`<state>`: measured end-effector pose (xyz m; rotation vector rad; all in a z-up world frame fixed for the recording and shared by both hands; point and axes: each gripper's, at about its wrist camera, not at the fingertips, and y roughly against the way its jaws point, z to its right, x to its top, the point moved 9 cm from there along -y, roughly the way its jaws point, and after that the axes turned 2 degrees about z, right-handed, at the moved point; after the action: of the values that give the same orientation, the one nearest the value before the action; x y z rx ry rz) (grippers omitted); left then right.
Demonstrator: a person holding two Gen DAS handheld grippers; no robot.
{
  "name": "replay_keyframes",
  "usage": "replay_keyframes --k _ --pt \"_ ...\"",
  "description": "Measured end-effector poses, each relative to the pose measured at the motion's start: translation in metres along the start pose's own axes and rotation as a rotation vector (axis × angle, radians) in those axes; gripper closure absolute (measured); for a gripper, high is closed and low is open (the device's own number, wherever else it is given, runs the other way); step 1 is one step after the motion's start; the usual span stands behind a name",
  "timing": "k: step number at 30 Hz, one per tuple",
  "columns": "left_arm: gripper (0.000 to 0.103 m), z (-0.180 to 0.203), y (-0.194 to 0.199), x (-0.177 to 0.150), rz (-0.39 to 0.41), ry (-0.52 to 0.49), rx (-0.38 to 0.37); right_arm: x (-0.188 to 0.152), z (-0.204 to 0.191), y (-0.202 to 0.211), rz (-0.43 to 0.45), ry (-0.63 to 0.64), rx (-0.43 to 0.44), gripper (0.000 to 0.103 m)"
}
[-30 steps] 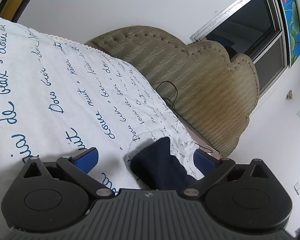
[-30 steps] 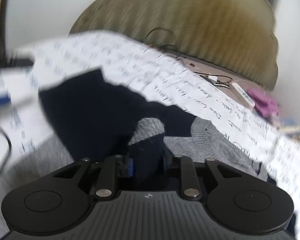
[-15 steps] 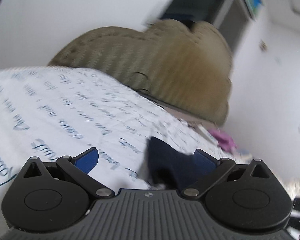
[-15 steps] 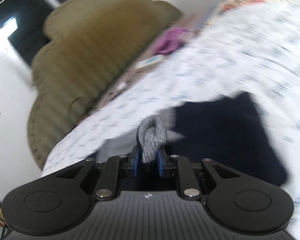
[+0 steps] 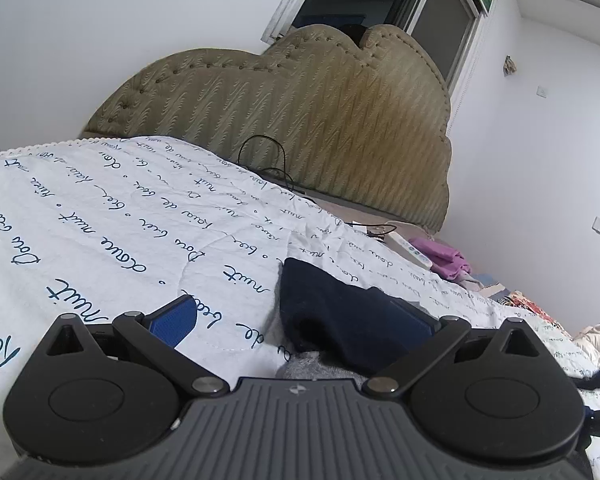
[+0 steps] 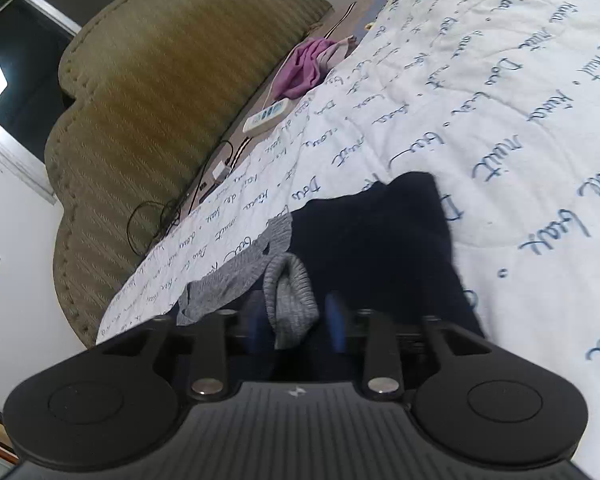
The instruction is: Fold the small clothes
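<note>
A navy garment (image 6: 380, 240) with grey ribbed trim (image 6: 240, 268) lies on the white quilt (image 6: 500, 120) printed with blue script. My right gripper (image 6: 296, 324) is low over it, its jaws opening. A folded grey cuff (image 6: 290, 292) still stands between the blue pads, with a gap showing on its right side. In the left wrist view, my left gripper (image 5: 292, 320) is wide open just above the quilt (image 5: 100, 220). A navy fold of the garment (image 5: 332, 312) lies between its fingers, nearer the right pad (image 5: 412, 320), and neither pad presses on it.
An olive padded headboard (image 5: 300, 128) stands behind the bed, with a black cable (image 5: 260, 156) looped at its foot. A white remote (image 6: 266, 116) and a purple cloth (image 6: 304, 64) lie along the mattress edge. More bedding is bunched at the far right (image 5: 596, 336).
My right gripper swung across the garment with the grey cuff pinched, rolled over, and its jaws have now parted. My left gripper rolled and shifted a little while staying open.
</note>
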<state>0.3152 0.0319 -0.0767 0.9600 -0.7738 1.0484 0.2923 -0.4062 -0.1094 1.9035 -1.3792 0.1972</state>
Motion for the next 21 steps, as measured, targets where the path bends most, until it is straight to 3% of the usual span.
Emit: replay_keyframes --k 2,3,7,8,9,11,18,21 --pt "0.001 0.001 0.0 0.0 0.002 -0.005 -0.002 -0.003 -0.007 -0.006 -0.009 0.019 0.0 0.032" --pt "0.001 0.001 -0.001 0.0 0.002 -0.007 -0.002 -0.004 -0.01 -0.012 -0.021 0.032 -0.009 0.026" --pt "0.001 0.001 -0.002 0.0 0.001 -0.004 0.0 -0.016 -0.026 -0.035 -0.082 0.099 -0.023 0.027" --pt "0.001 0.0 -0.002 0.0 0.001 -0.002 0.001 -0.019 -0.03 -0.037 -0.088 0.132 -0.027 0.036" --pt "0.001 0.0 -0.002 0.0 0.0 0.0 0.002 -0.023 -0.033 -0.039 -0.093 0.166 -0.039 0.06" --pt "0.001 -0.001 -0.002 0.0 0.002 0.003 0.004 -0.027 -0.033 -0.045 -0.112 0.196 -0.076 0.089" --pt "0.001 -0.003 -0.001 0.001 0.006 0.012 0.009 -0.001 -0.033 -0.007 0.018 0.243 -0.08 0.09" --pt "0.001 -0.001 -0.001 0.0 0.004 0.003 0.007 0.013 -0.013 0.008 0.032 0.247 -0.132 0.09"
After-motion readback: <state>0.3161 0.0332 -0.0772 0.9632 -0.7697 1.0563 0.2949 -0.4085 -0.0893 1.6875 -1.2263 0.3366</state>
